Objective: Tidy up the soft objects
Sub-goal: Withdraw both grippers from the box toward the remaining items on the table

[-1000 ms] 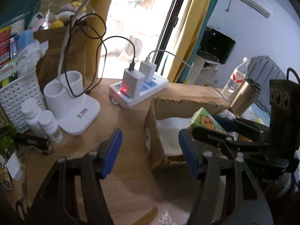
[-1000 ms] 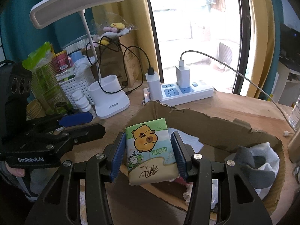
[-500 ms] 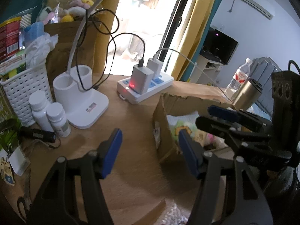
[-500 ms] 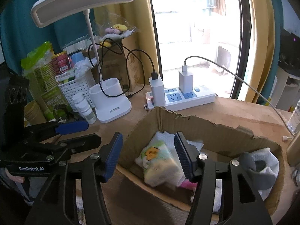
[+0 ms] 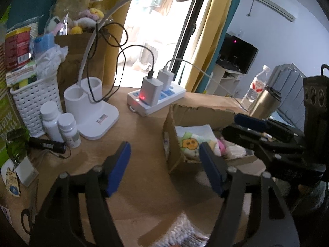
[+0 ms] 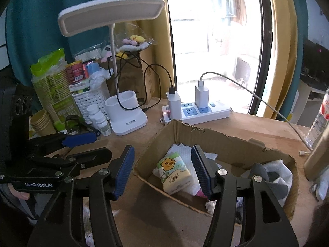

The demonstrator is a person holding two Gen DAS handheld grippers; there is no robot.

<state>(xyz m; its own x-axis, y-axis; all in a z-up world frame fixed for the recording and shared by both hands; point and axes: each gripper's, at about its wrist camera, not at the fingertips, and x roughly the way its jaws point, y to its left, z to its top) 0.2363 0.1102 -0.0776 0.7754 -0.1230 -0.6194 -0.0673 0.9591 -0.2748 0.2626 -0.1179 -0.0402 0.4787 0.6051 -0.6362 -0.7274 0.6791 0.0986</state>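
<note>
The right claw (image 6: pixel 163 169) has let go and hangs spread over the cardboard box (image 6: pixel 226 144), the tissue pack (image 6: pixel 174 171) now inside; the left claw (image 5: pixel 164 164) is spread too.

Both cams ride low over the table (image 5: pixel 144 135) looking toward the window, left one from the box's (image 5: pixel 172 144) left side, right one (image 6: pixel 162 140) close above its near edge, and both catch the box, lamp (image 5: pixel 92 111) and power strip (image 6: pixel 205 111).

Torn matt cardboard box (image 6: pixel 224 142), glossy plastic tissue pack (image 6: pixel 174 171), smooth wooden table (image 5: pixel 141 142)
</note>
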